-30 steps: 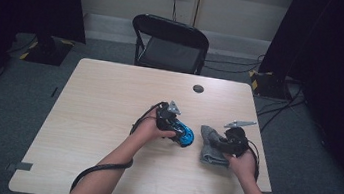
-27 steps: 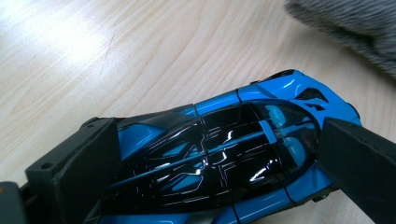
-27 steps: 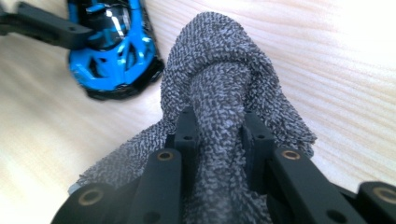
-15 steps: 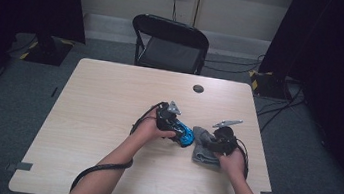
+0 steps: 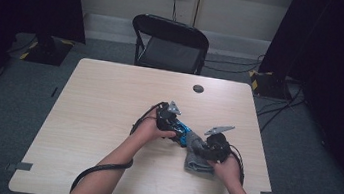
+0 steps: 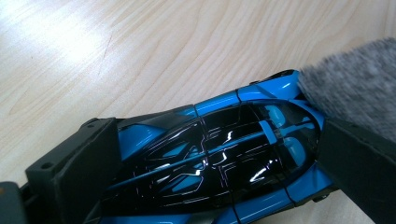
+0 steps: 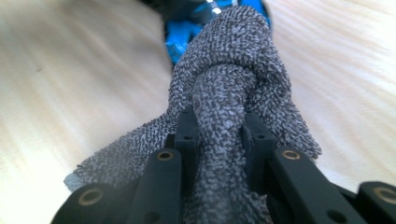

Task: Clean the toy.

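Note:
A blue and black toy car [image 6: 210, 154] lies on the wooden table, clamped between the two black jaws of my left gripper [image 6: 210, 163]. In the high view the car [image 5: 183, 131] sits just right of the table's middle, with the left gripper [image 5: 176, 128] on it. My right gripper [image 7: 217, 140] is shut on a bunched grey cloth [image 7: 229, 88], whose far end presses against the blue car [image 7: 180, 39]. From above, the grey cloth [image 5: 195, 153] trails from the right gripper [image 5: 201, 149] toward the car's end. A fuzzy edge of the cloth [image 6: 355, 84] touches the car's tip.
A small dark round disc [image 5: 198, 88] lies near the table's far edge. A black folding chair [image 5: 169, 43] stands behind the table [image 5: 98, 107]. Black curtains hang at both sides, and cables run on the floor at the right.
My right gripper has moved left with the cloth, from beside the car to touching its end. The left gripper and the car have stayed put.

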Action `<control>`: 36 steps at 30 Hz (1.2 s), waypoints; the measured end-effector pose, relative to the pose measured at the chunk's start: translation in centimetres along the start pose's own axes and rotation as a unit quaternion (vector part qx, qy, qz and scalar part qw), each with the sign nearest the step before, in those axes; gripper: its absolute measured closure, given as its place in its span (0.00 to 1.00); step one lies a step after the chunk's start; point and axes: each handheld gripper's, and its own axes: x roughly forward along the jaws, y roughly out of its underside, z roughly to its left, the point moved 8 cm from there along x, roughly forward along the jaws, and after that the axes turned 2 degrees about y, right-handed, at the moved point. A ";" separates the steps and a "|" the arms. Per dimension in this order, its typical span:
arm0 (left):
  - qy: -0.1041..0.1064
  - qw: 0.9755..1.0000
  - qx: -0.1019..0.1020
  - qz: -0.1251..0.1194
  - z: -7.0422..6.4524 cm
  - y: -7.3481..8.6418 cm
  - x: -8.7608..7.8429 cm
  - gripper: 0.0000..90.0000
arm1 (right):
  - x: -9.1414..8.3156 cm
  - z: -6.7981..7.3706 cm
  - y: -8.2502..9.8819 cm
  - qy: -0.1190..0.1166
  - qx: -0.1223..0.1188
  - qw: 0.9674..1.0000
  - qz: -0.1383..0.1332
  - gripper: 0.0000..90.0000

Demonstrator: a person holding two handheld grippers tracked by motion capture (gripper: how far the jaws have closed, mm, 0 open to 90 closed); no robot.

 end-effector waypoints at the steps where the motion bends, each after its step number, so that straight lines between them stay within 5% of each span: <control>1: 0.000 1.000 0.000 0.000 0.0 0.0 0.0 0.00 | 0.0 0.2 0.1 -0.003 -0.002 1.000 -0.001 0.81; 20: 0.000 1.000 -0.004 -0.005 -0.1 0.0 0.1 0.00 | -0.8 4.9 0.3 -0.058 -0.050 0.997 -0.014 0.79; 27: 0.000 1.000 -0.004 -0.004 -0.1 0.0 0.1 0.00 | -2.6 2.3 0.7 -0.039 -0.025 0.999 -0.027 0.79; 36: 0.001 1.000 -0.002 -0.003 -0.1 0.0 0.1 0.00 | -3.6 -3.4 1.4 0.017 0.021 0.999 -0.026 0.76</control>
